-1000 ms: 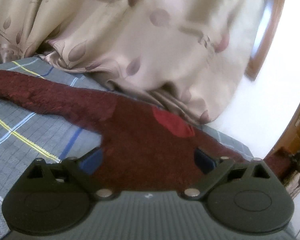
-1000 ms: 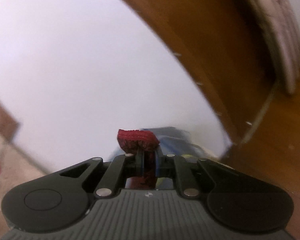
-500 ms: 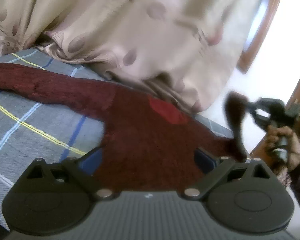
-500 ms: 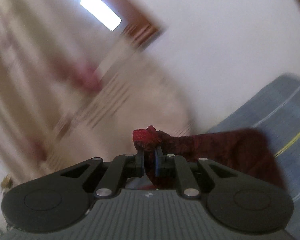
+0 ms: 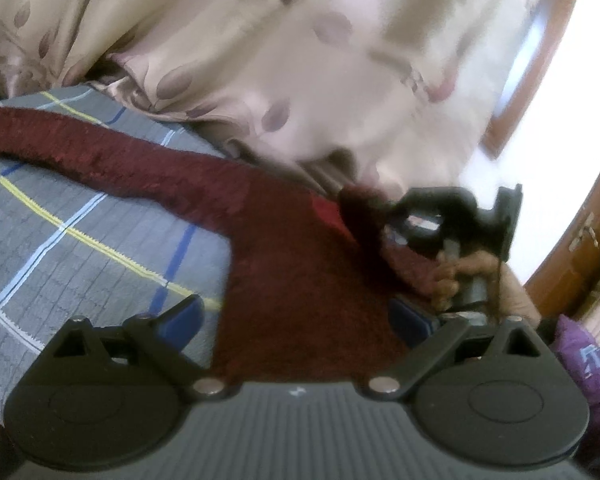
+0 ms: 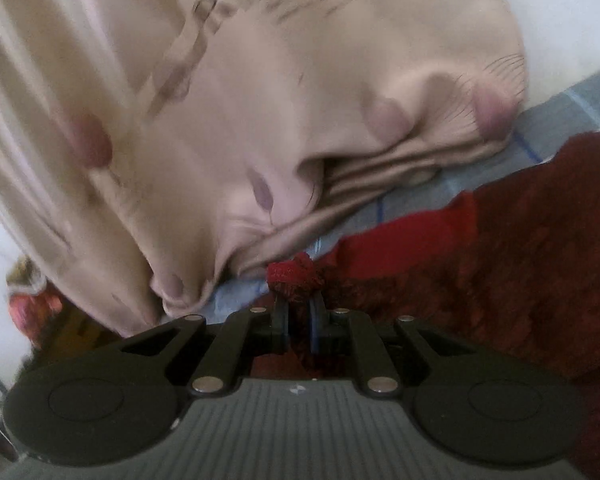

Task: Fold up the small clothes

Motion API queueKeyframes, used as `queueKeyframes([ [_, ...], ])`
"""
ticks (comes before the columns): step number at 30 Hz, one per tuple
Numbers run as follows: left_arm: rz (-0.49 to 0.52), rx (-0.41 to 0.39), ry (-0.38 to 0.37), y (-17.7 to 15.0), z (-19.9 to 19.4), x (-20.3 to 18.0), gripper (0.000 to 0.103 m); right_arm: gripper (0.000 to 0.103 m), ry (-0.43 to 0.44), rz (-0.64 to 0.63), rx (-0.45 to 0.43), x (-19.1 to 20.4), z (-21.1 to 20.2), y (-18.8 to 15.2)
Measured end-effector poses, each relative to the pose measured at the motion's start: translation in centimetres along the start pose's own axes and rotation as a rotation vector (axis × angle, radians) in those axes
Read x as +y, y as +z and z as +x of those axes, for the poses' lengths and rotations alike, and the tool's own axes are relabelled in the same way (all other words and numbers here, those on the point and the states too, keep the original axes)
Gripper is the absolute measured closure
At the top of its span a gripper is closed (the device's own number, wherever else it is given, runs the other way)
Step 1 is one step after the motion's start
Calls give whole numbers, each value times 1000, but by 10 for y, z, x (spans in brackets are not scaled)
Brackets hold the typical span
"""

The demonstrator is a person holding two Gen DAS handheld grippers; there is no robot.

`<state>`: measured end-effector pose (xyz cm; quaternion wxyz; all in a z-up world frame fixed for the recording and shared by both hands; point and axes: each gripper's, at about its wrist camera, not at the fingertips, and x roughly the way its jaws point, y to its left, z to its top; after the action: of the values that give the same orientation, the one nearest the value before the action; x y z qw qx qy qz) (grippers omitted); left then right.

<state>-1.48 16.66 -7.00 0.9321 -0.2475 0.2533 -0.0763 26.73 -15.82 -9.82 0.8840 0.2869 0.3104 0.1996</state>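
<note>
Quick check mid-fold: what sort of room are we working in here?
Likely a bedroom: the maroon fuzzy garment lies on a grey plaid bedsheet, beige leaf-print curtains hang right behind it, and a brown wooden door stands beside.

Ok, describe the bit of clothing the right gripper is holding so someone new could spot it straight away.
On the grey checked bedspread, below the beige leaf-print curtain, lies a dark maroon fuzzy sweater. The right gripper pinches its bunched sleeve end, lifted over the body, unlike the other sleeve lying flat.
</note>
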Motion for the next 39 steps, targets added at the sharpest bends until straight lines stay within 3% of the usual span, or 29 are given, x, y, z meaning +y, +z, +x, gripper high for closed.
queueKeyframes([
  [9, -60, 15, 4, -2, 4, 16, 4, 88, -16, -14, 65, 11, 37, -25],
  [30, -126, 38, 4, -6, 5, 28, 4, 86, -36, -87, 143, 36, 95, -47],
  [33, -145, 34, 9, -5, 3, 32, 4, 79, -24, -89, 158, 35, 98, -50],
  [38, -190, 23, 19, 6, -2, 42, 4, 43, 67, -55, 189, 37, 96, -50],
  [39, -191, 16, 29, 9, -4, 44, 4, 43, 83, -51, 186, 39, 94, -49],
])
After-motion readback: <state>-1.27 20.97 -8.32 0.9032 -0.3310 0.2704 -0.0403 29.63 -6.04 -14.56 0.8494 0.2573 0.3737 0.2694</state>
